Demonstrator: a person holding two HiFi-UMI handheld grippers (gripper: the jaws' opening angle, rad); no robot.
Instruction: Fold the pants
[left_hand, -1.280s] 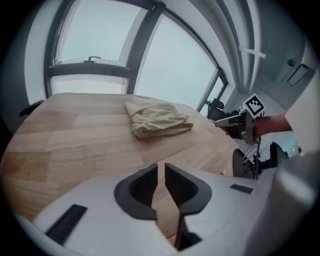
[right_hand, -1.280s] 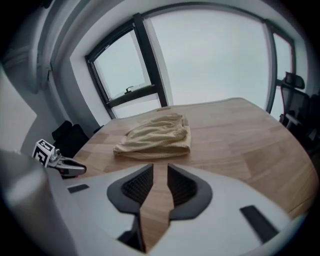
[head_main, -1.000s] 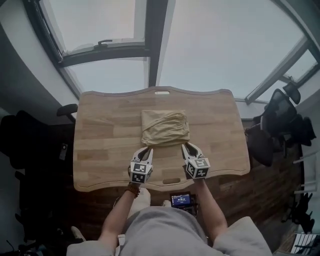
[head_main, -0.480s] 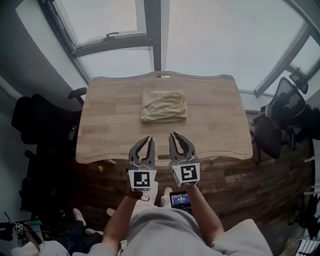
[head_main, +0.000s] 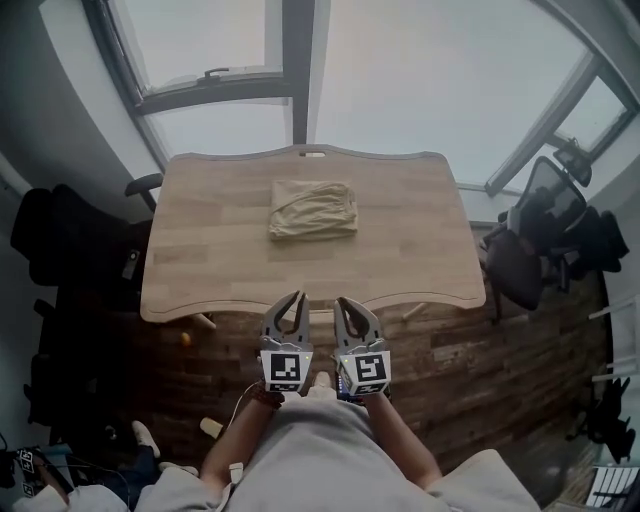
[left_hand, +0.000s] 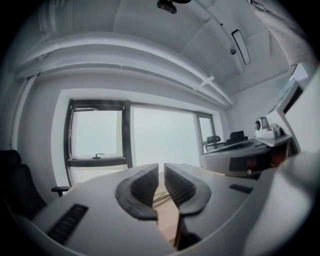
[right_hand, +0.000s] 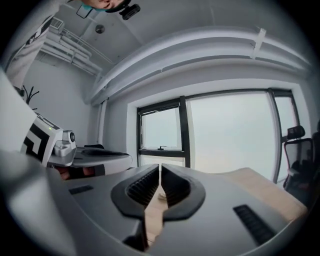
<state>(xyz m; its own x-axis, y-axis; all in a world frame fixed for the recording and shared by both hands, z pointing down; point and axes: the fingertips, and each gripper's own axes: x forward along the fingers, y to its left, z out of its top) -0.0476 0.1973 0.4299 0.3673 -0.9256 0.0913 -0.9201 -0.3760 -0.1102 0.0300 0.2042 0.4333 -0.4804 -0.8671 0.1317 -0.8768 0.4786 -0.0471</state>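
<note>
The beige pants (head_main: 312, 210) lie folded into a small rectangle on the far middle of the wooden table (head_main: 210, 270). Both grippers hang in front of my body, off the table's near edge and well apart from the pants. My left gripper (head_main: 297, 298) holds nothing, and only a thin slit shows between its pads. In the left gripper view (left_hand: 161, 167) a strip of pants (left_hand: 159, 197) shows through that slit. My right gripper (head_main: 340, 302) (right_hand: 160, 166) is closing. Its tips almost meet and nothing is between them.
Black office chairs stand at the left (head_main: 70, 250) and at the right (head_main: 540, 240) of the table. Large windows (head_main: 220, 40) run behind its far edge. Wood-plank floor (head_main: 440, 340) lies between the table and my legs.
Both grippers have drawn back from the near edge of the pants, off the table and up toward my body. Their jaws have narrowed, the right more. The pants have stayed put.
</note>
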